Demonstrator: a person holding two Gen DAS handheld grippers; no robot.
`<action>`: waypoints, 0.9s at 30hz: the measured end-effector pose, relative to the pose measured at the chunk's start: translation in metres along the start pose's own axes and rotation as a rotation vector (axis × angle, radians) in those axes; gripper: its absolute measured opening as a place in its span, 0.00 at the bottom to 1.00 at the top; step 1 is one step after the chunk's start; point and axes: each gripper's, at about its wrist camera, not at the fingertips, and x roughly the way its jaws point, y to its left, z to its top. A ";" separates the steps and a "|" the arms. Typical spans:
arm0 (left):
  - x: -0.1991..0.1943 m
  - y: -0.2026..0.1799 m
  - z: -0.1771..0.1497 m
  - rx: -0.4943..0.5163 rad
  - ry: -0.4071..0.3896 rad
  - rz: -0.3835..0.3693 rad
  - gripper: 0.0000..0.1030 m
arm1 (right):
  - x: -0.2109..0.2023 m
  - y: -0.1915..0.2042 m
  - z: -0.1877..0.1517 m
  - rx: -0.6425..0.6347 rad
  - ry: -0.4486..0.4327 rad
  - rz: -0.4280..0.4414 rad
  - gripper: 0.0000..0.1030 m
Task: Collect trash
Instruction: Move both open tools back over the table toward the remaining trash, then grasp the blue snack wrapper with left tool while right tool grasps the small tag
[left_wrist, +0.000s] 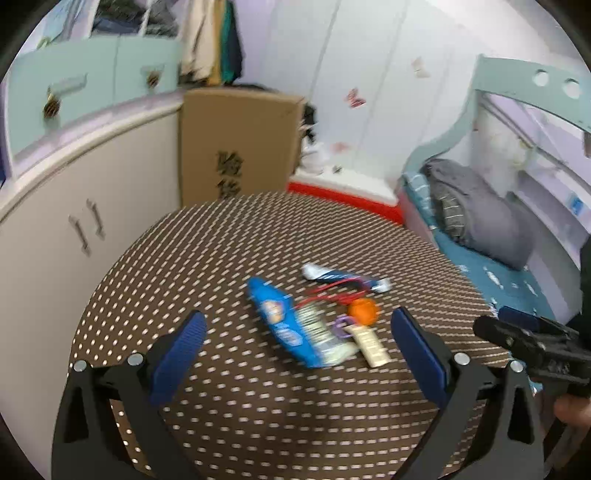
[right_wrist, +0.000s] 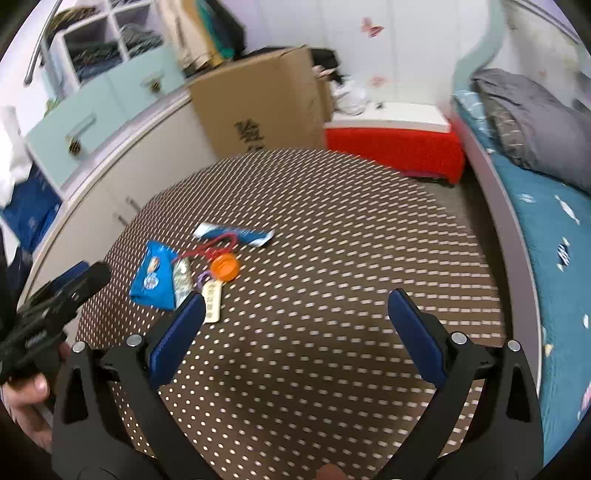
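We found the trash in a small heap on the dotted brown table (left_wrist: 229, 258): a blue snack wrapper (left_wrist: 282, 325), an orange cap (left_wrist: 364, 311), a cream tag (left_wrist: 373, 345) and a blue-white wrapper (left_wrist: 343, 275), possibly with red string, though blur hid detail. The left gripper (left_wrist: 299, 343) hung just before the heap, jaws spread wide, empty. The right gripper (right_wrist: 295, 325) stood right of it, equally wide, grasping nothing.
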 end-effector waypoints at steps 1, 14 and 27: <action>0.005 0.005 -0.001 -0.006 0.010 0.009 0.95 | 0.007 0.004 -0.001 -0.012 0.014 0.009 0.94; 0.058 0.020 0.004 -0.018 0.112 0.003 0.70 | 0.058 0.039 -0.002 -0.096 0.088 0.084 0.70; 0.064 0.032 -0.003 -0.010 0.150 -0.073 0.12 | 0.095 0.077 -0.002 -0.192 0.123 0.070 0.30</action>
